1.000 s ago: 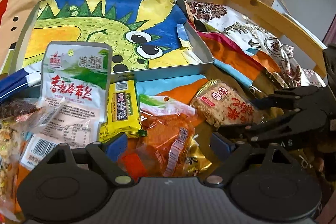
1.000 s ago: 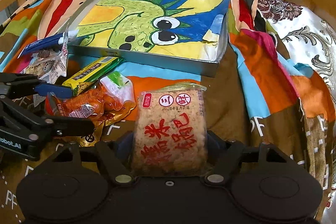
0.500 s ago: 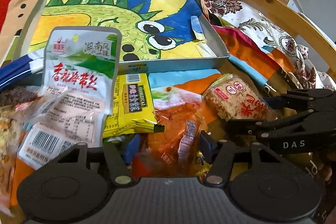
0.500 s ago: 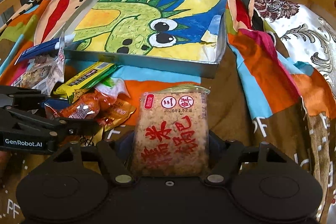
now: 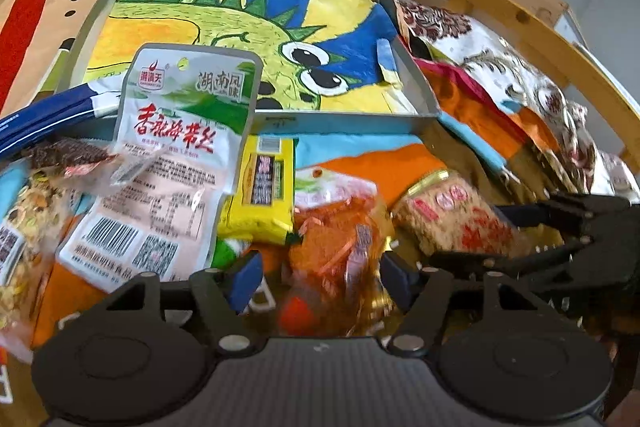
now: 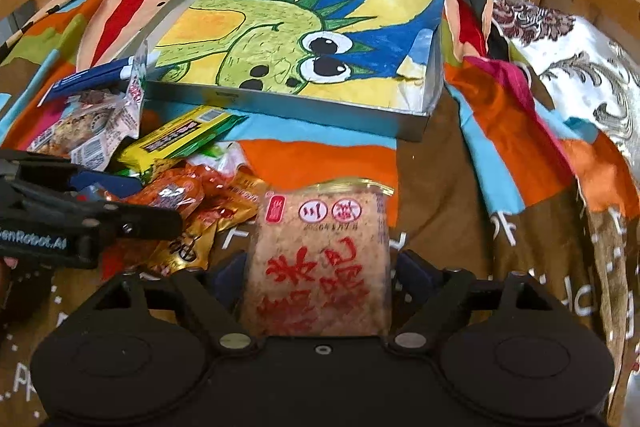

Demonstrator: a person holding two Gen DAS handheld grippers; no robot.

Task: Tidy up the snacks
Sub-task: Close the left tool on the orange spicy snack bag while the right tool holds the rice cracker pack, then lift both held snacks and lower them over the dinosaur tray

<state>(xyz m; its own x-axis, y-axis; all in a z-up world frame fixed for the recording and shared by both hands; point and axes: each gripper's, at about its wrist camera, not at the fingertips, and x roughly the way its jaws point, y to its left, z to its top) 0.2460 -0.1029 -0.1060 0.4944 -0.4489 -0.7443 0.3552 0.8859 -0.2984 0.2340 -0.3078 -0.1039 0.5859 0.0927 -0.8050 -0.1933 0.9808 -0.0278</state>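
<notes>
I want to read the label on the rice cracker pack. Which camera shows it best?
The right wrist view: the rice cracker pack lies face-up, centred and close, red characters and round stamps fairly clear. The left wrist view shows it smaller, off to the right, skewed and blurred, partly behind the right tongs.

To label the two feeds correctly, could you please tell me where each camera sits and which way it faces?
Left wrist: on the left tool, angled down over the orange packet toward the tray; the right tool shows at its right.
Right wrist: on the right tool, angled down over the rice cake packet; the left tool shows at its left.
Shared: tray, both packets, yellow packet, bedspread.
</notes>
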